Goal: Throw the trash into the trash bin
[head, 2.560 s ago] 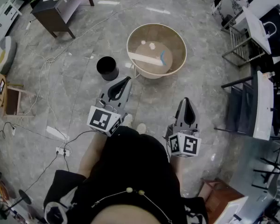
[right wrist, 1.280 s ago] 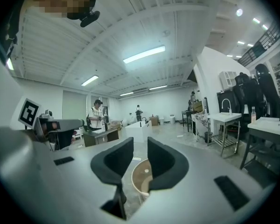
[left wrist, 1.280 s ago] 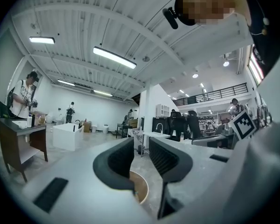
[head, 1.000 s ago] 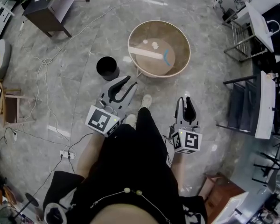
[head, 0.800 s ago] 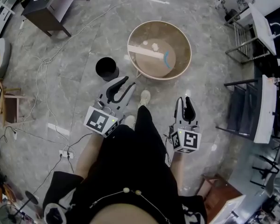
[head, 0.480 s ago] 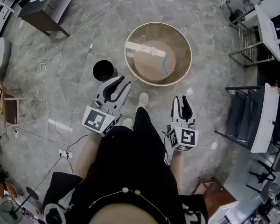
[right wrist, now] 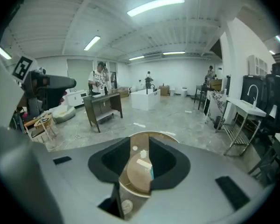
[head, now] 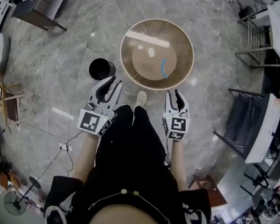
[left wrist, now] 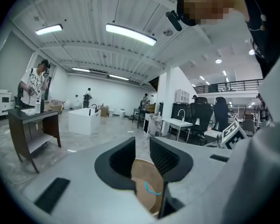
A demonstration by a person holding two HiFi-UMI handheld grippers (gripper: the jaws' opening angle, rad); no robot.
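Note:
A wide round tan tub [head: 186,55] stands on the floor ahead. Inside it lie a white strip [head: 145,39], a white crumpled scrap [head: 151,52] and a blue strip [head: 164,68]. A small black bin [head: 101,69] stands to the left of the tub. My left gripper [head: 113,82] hangs open between the bin and the tub's near rim, holding nothing. My right gripper [head: 173,94] is just short of the near rim; its jaws have just been opening and nothing is between them. The tub [left wrist: 144,185] [right wrist: 140,171] shows through both gaps.
Cables [head: 42,64] and a power strip [head: 64,147] lie on the floor at the left. A dark desk [head: 35,6] is at the top left. Chairs and white tables [head: 252,115] crowd the right. My shoe [head: 141,97] is by the tub's rim.
I have stepped closer to the tub. Both grippers have moved forward and lower, toward its near rim. The right jaws stand a little wider.

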